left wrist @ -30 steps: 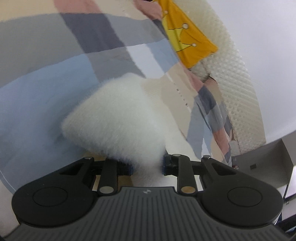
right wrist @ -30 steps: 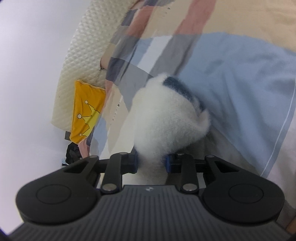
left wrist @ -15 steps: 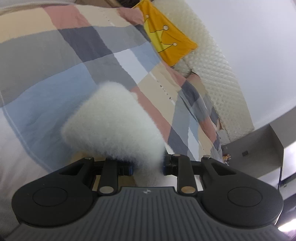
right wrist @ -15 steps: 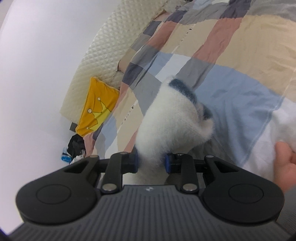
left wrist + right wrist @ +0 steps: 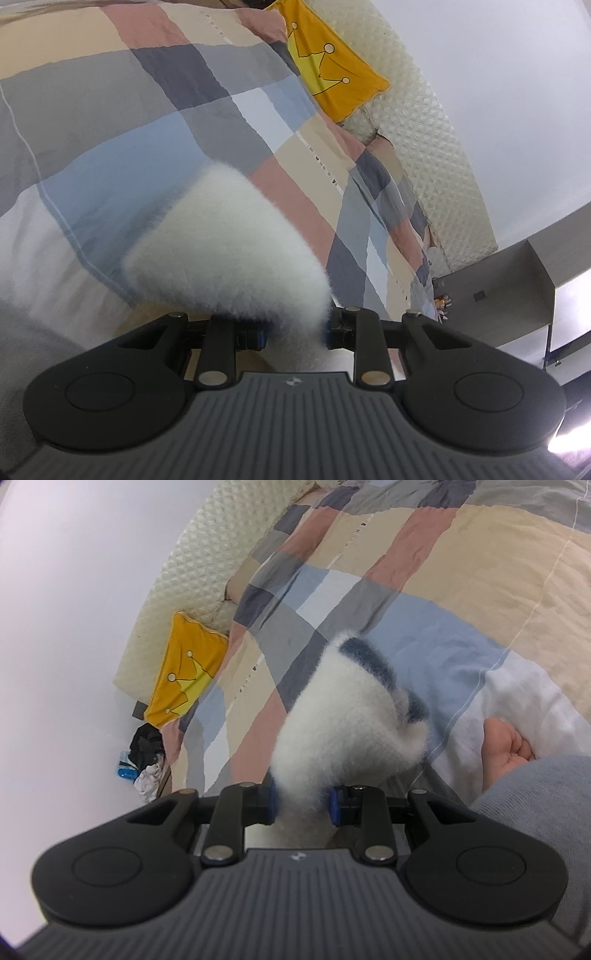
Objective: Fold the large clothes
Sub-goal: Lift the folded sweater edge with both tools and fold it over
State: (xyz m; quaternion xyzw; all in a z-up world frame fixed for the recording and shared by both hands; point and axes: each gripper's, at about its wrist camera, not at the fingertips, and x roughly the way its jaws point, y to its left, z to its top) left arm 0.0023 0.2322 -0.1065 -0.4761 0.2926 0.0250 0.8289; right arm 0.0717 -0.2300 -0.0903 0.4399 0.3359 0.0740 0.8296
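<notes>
**A:** Start with the biggest thing. What fills the frame?

**B:** The bed (image 5: 140, 110), under a checked quilt (image 5: 424, 565) of grey, blue, pink and beige blocks. It takes the upper left of the left wrist view and the upper right of the right one. A cream quilted headboard (image 5: 436, 122) curves down the right side of the left view.

**A:** And the garment?

**B:** A fluffy white garment (image 5: 225, 251) sits at centre frame, held up in front of the quilt. In the right wrist view the same fleece shows a dark blue trim (image 5: 369, 661) along its upper edge.

**A:** The tongs?

**B:** Left tongs (image 5: 295, 328) are clamped onto the white fleece, which bulges out between the pads at lower centre. Right tongs (image 5: 301, 805) likewise pinch a bunch of it between blue pads (image 5: 334, 806).

**A:** Anything smaller?

**B:** A yellow pillow (image 5: 332, 74) with a crown drawing against the headboard, top centre. A bare foot (image 5: 502, 749) on the white sheet at the right edge, beside a grey trouser leg (image 5: 535, 812). A dark heap of clothes (image 5: 147, 746) on the floor, left of centre.
</notes>
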